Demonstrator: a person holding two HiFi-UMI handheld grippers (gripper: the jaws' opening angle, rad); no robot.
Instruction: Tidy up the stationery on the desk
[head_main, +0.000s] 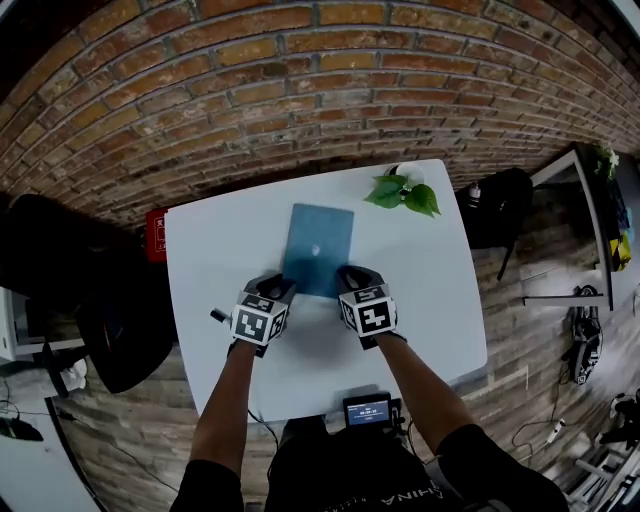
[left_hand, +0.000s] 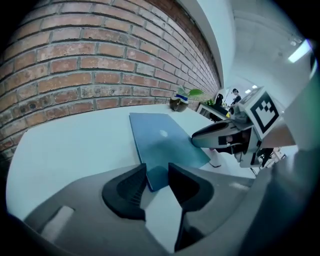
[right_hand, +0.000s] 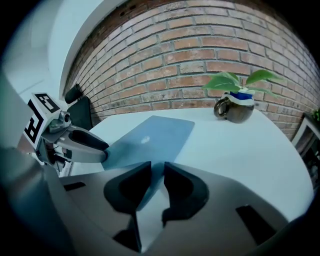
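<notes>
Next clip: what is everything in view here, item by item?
table: 1, white, centre
laptop: 1, blue, closed, middle of table
potted plant: 1, green leaves, brown pot, table's far right corner
brick wall: 1, red-brown, behind table
bag: 1, black, right of table
small screen: 1, lit, at table's near edge
red object: 1, left of table, unclear
left gripper: 1, grey, clamped on laptop's near left corner
right gripper: 1, grey, clamped on near right corner
</notes>
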